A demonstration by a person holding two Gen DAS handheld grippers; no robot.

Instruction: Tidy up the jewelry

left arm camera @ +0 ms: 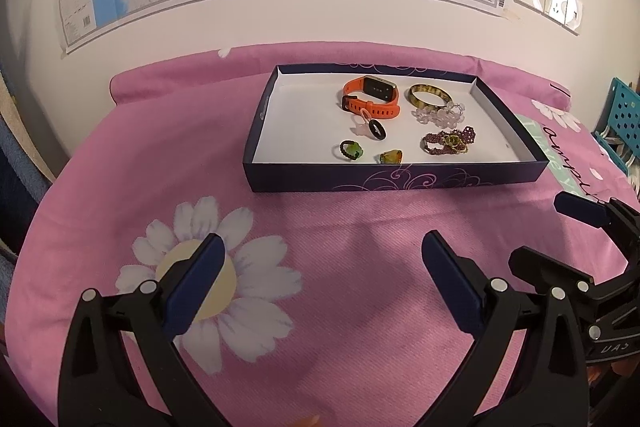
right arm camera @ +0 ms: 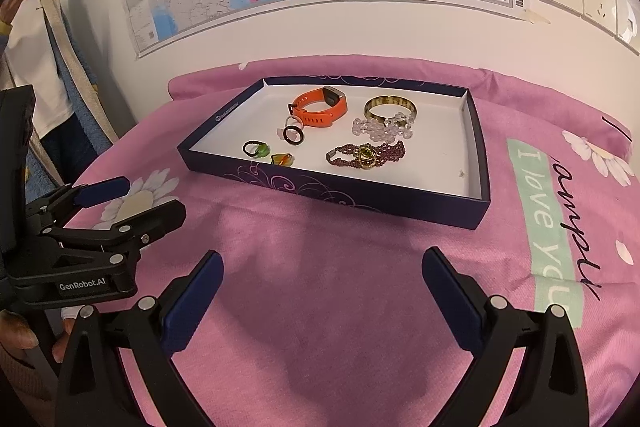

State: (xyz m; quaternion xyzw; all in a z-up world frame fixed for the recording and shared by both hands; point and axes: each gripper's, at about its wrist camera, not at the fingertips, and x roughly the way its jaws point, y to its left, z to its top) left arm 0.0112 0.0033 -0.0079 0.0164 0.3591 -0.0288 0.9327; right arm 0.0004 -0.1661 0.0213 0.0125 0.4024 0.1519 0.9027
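On the pink bed [left arm camera: 320, 227], all jewelry already lies in the box [left arm camera: 400, 179] mid-frame; both grippers' fingers [left arm camera: 196, 279] [right arm camera: 452, 299] gape empty below, seemingly finished.

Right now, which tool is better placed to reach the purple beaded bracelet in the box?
Likely right: the purple beaded bracelet lies toward the box's right half, nearer the right tool. Both are open and empty.

Two handheld grippers sit low in view, side by side, both pointing toward twelve o'clock. The left gripper [left arm camera: 322, 251] has its two blue-padded fingers spread wide apart, holding nothing. The right gripper [right arm camera: 322, 267] is spread just as wide and also holds nothing. From the left camera, the right gripper appears at three o'clock; from the right camera, the left appears at nine o'clock.
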